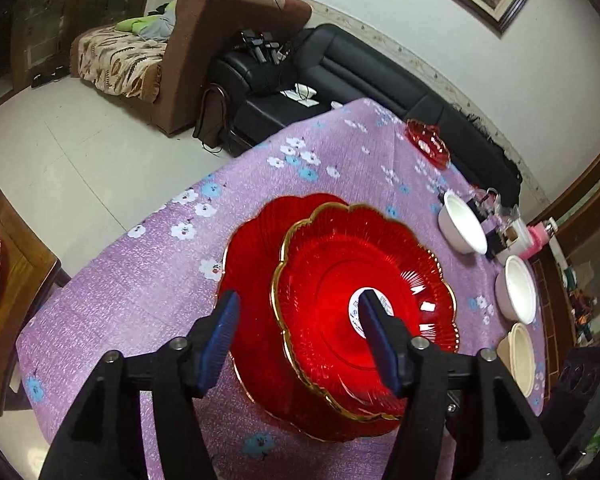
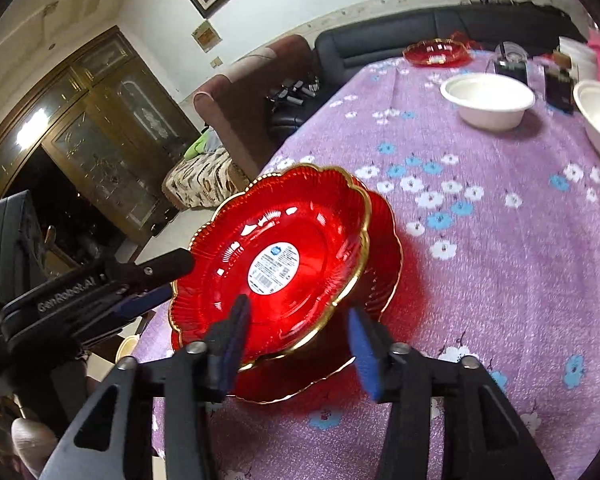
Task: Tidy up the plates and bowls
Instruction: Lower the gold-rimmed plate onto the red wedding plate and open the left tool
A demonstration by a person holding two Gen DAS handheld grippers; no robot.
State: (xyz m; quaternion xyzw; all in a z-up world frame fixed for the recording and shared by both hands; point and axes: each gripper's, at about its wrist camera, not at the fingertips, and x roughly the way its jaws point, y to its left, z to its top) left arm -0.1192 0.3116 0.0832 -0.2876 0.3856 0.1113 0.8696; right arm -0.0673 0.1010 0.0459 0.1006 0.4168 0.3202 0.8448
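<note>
Landmark: the stack of red plates (image 1: 340,320) on the surface (image 1: 140,300), which is covered by a purple flowered cloth.

Left of the stack, the left gripper (image 1: 296,320) reaches in over its near-left edge. Its jaws stand apart; one blue pad lies outside the rim, the other over the centre of the top plate. No pad presses on the rim in this view. From the right wrist camera the same gripper (image 2: 168,280) enters at the stack's left rim, with one finger above the rim and one below it; whether they touch it cannot be told.

The stack consists of a gold-rimmed top plate (image 2: 276,264) with a white label at its centre, sitting skewed on at least one larger red plate (image 2: 384,240) beneath, whose rim shows to one side.

At the stack's near edge, the right gripper (image 2: 300,340) has its jaws apart, straddling the rim; neither pad grips it.

Right of the stack stand three white bowls (image 1: 460,224), (image 1: 518,288), (image 1: 520,358) in a row near the surface's edge. Beyond them, at the far end, lies another red dish (image 1: 428,144). Dark small items near the bowls are too blurred to identify.
</note>
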